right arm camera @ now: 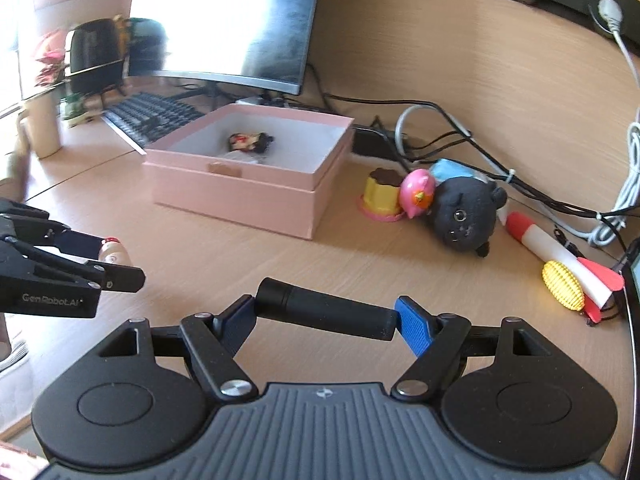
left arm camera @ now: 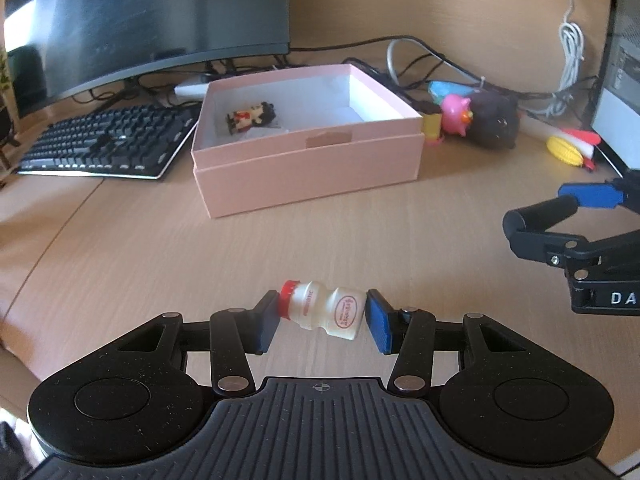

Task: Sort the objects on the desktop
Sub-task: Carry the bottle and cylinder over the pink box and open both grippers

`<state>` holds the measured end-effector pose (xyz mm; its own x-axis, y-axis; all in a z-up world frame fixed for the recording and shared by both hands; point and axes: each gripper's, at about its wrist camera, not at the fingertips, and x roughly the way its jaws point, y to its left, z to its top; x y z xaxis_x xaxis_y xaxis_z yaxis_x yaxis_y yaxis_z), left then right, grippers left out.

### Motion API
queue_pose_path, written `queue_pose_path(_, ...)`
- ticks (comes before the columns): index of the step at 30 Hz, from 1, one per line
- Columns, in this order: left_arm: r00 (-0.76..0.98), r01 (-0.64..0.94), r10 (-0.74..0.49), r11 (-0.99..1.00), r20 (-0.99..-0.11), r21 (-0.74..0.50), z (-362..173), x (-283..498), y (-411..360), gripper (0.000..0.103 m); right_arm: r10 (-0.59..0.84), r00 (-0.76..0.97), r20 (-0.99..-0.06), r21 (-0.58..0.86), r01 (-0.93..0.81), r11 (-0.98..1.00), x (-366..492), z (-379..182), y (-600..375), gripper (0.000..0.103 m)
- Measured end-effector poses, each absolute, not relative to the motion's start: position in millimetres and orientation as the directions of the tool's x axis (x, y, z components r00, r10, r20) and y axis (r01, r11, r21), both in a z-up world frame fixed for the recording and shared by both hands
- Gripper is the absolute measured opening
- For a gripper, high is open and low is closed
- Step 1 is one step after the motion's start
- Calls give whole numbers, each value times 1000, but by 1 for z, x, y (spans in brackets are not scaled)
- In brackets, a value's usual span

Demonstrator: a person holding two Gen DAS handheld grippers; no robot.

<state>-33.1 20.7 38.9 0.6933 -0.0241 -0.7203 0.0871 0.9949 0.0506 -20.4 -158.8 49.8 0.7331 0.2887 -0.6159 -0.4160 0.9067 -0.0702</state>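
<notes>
A small white drink bottle (left arm camera: 320,312) with a red cap lies lengthwise between the pads of my left gripper (left arm camera: 323,315), which is shut on it above the wooden desk. The right wrist view shows that left gripper (right arm camera: 118,258) at the left edge with the bottle (right arm camera: 114,252) in it. My right gripper (right arm camera: 324,316) is shut end to end on a black cylinder (right arm camera: 320,312). In the left wrist view the right gripper (left arm camera: 550,212) is at the right edge. Ahead stands an open pink box (left arm camera: 308,168) holding a small toy figure (left arm camera: 252,116).
A black keyboard (left arm camera: 108,144) and a monitor (left arm camera: 148,20) stand left of the box. To its right lie a black plush (right arm camera: 464,216), a pink toy (right arm camera: 416,192), a yellow pudding toy (right arm camera: 380,196), a red-and-white rocket (right arm camera: 552,248), a yellow ribbed toy (right arm camera: 562,284) and cables (right arm camera: 460,136).
</notes>
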Motion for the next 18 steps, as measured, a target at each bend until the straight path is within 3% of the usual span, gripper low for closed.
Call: queue_pose_path(18, 738, 174, -107, 984, -667, 35, 85, -41, 71, 51, 311, 742, -594, -99, -451, 887, -50, 113, -115, 76)
